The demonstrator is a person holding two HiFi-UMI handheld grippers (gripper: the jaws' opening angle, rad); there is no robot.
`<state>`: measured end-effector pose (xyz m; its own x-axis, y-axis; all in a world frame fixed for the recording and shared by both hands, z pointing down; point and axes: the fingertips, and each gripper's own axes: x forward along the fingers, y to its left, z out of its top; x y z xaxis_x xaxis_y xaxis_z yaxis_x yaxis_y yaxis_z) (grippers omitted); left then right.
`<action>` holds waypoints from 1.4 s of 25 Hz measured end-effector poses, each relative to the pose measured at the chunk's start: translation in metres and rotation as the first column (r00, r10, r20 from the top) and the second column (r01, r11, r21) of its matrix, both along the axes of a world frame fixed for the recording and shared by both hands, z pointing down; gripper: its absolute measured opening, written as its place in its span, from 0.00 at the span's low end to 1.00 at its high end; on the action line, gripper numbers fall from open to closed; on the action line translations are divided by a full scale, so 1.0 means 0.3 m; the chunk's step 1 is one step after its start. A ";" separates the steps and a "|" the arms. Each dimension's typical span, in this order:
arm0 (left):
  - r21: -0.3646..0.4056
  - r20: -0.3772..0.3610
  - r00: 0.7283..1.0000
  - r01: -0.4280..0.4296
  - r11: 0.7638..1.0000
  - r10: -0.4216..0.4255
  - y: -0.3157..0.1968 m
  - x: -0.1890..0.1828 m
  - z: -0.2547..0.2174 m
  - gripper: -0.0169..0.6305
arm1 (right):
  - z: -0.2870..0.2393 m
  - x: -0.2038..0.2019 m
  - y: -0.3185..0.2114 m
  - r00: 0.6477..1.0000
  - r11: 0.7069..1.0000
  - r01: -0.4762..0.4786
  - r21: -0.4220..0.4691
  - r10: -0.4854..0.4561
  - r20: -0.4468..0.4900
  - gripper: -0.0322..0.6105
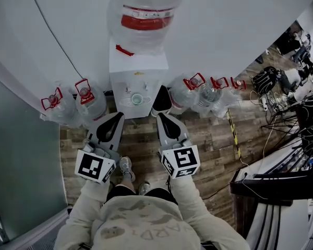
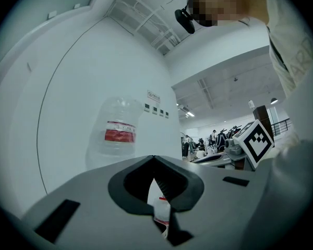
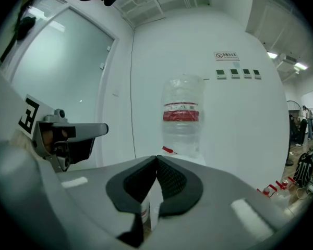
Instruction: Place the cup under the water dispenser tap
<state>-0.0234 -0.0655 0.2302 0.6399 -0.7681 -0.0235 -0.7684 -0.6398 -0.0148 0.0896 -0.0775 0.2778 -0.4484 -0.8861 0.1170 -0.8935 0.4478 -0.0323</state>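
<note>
Cup (image 1: 137, 99) sits in the water dispenser's (image 1: 138, 64) recess, below the taps. Left tool (image 1: 116, 116) and right tool (image 1: 163, 116) are held side by side in front of it, clear of the cup. Each has its jaws pressed together on nothing. Spare bottles (image 1: 91, 105) stand on the floor (image 1: 146, 139) at both sides.
</note>
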 end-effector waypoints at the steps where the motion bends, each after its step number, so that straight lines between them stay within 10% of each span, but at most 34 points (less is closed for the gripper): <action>1: 0.003 -0.003 1.000 0.001 1.000 -0.001 0.013 0.004 -0.010 0.03 | -0.013 0.005 0.015 1.000 1.000 0.001 0.007 -0.001 0.000 0.06; 35: 0.094 -0.028 0.997 0.074 0.993 -0.072 0.352 0.101 -0.177 0.03 | -0.240 0.161 0.370 1.000 0.988 0.007 0.154 -0.008 0.006 0.06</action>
